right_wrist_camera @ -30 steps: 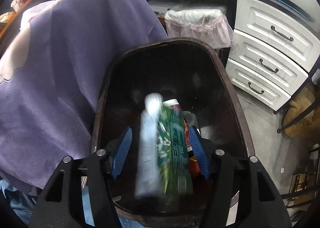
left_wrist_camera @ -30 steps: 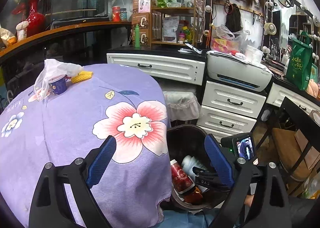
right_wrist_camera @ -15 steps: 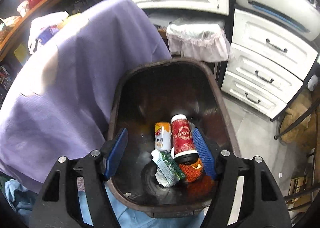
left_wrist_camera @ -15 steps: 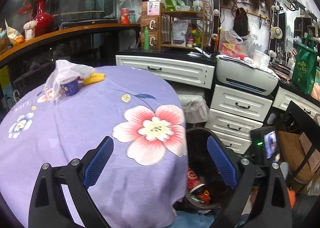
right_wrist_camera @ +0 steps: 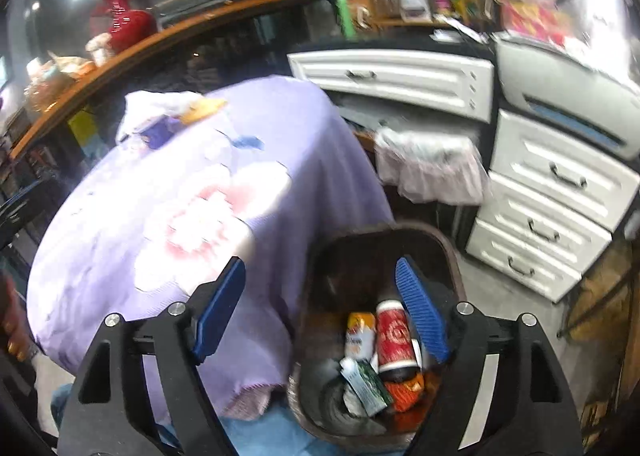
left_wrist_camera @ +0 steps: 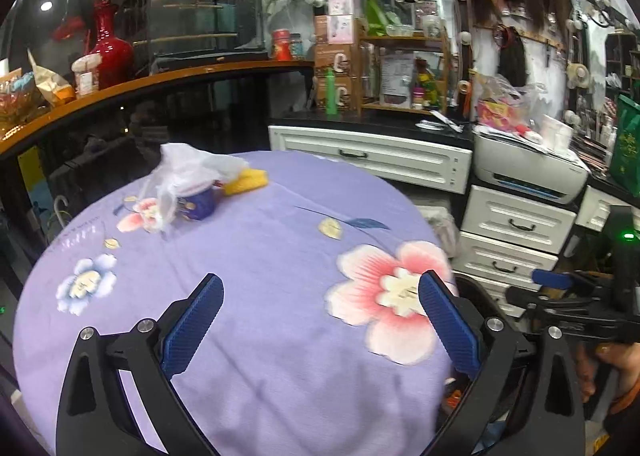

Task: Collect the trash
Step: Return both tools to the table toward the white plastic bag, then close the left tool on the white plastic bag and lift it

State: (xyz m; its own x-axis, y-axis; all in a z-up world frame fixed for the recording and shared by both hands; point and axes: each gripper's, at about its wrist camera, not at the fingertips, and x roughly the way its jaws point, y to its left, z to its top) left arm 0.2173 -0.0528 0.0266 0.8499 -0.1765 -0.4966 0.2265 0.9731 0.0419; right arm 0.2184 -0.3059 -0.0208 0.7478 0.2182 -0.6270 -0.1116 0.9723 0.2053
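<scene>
Hovering over the purple-clothed bench (left_wrist_camera: 280, 336), the left gripper (left_wrist_camera: 316, 320) points its wide-open, empty fingers toward the remaining trash at the bench's far edge: a crumpled white plastic bag (left_wrist_camera: 192, 172) draped over a blue cup (left_wrist_camera: 198, 206), with a yellow wrapper (left_wrist_camera: 246, 181) just beside them. Beside the bench, the right gripper (right_wrist_camera: 320, 308) hangs equally open and empty above the dark bin (right_wrist_camera: 332, 256), where a red can (right_wrist_camera: 394, 340), an orange can (right_wrist_camera: 360, 336) and a green carton (right_wrist_camera: 366, 380) lie jumbled.

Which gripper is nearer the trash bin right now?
Right. The right gripper hangs open above the bin, straddling its rim. The left gripper is over the table, open, beside the bin.
</scene>
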